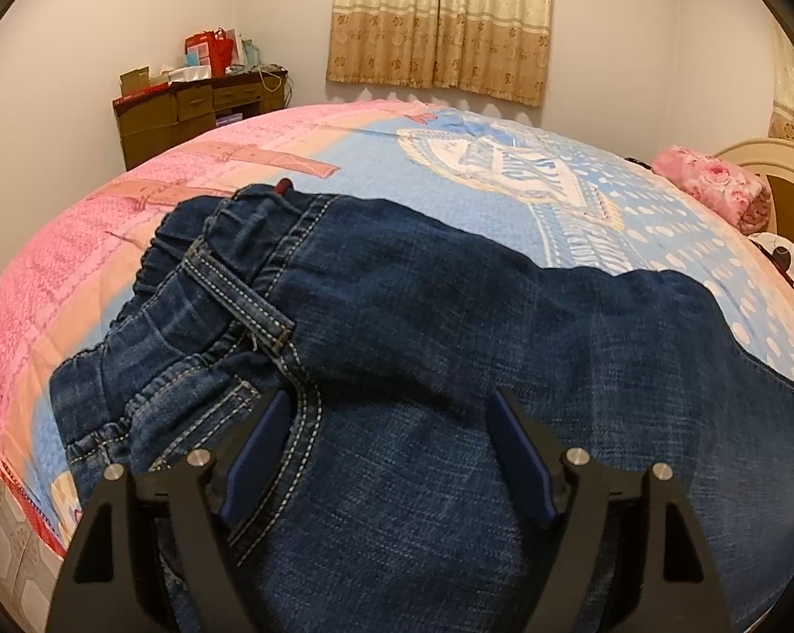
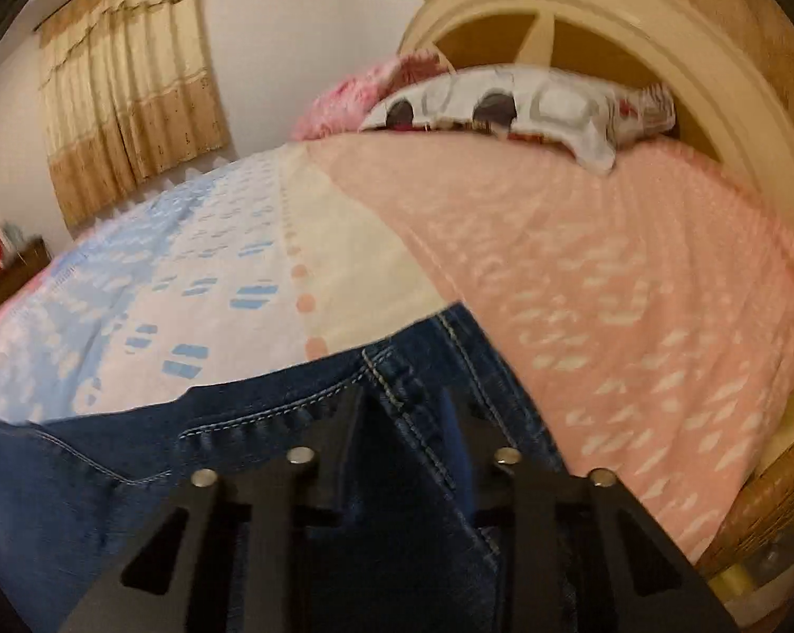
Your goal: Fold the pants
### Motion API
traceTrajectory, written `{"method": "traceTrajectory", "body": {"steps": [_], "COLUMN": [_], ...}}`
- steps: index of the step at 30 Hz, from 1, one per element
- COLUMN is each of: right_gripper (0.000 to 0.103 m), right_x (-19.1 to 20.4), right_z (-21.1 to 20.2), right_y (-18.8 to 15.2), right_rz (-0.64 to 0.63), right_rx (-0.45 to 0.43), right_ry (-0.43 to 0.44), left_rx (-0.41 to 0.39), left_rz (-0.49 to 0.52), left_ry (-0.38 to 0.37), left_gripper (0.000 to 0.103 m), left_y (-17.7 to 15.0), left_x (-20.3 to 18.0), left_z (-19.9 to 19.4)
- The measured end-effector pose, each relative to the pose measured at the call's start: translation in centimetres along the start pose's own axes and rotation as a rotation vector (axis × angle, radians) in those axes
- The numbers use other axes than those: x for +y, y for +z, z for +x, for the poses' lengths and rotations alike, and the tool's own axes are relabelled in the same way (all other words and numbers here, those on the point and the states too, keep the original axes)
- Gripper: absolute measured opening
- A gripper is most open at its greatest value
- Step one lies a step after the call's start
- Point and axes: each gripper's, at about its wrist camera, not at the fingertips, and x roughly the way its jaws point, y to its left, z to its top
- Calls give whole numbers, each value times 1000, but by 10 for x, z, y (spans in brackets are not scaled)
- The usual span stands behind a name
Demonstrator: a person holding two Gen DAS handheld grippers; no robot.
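One pair of jeans (image 1: 397, 316) lay on the bed (image 1: 106, 242), waistband far left. Left gripper (image 1: 386, 422) hovered spread and empty near the pocket. Right gripper (image 2: 402, 406) clenched a hem; denim might slip free or fold askew if dragged unevenly.

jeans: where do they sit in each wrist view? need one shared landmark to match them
Left wrist: the jeans fill the centre and bottom, elastic waistband at left, under the open left gripper.
Right wrist: the jeans fill the bottom left and centre, with denim running between the fingers of the right gripper.
Shared landmark: the beige curtain, top centre in the left view, upper left in the right view.
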Motion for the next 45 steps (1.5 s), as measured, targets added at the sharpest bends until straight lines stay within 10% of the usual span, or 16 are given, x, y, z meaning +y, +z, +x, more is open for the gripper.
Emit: {"method": "traceTrajectory", "body": {"steps": [18,22,27,45], "right_gripper": [12,30,40,41], "right_x": [-13,-43,-48,380], "right_z": [2,-19,-93,-90], "right_y": [-10,-3,-17,-33], "right_rz": [40,240,540,-95], "right_rx": [-147,-105,-318,9], "right_ry": [-122,-65,-98,673], "left_rx": [-13,-10,-50,-54], "left_rz": [12,28,12,35], "left_ry": [-2,-26,2,35], "left_gripper": [82,82,83,83], "left_y": [1,1,8,2], "left_x": [-1,2,19,60], "left_z": [-1,-6,-18,-14]}}
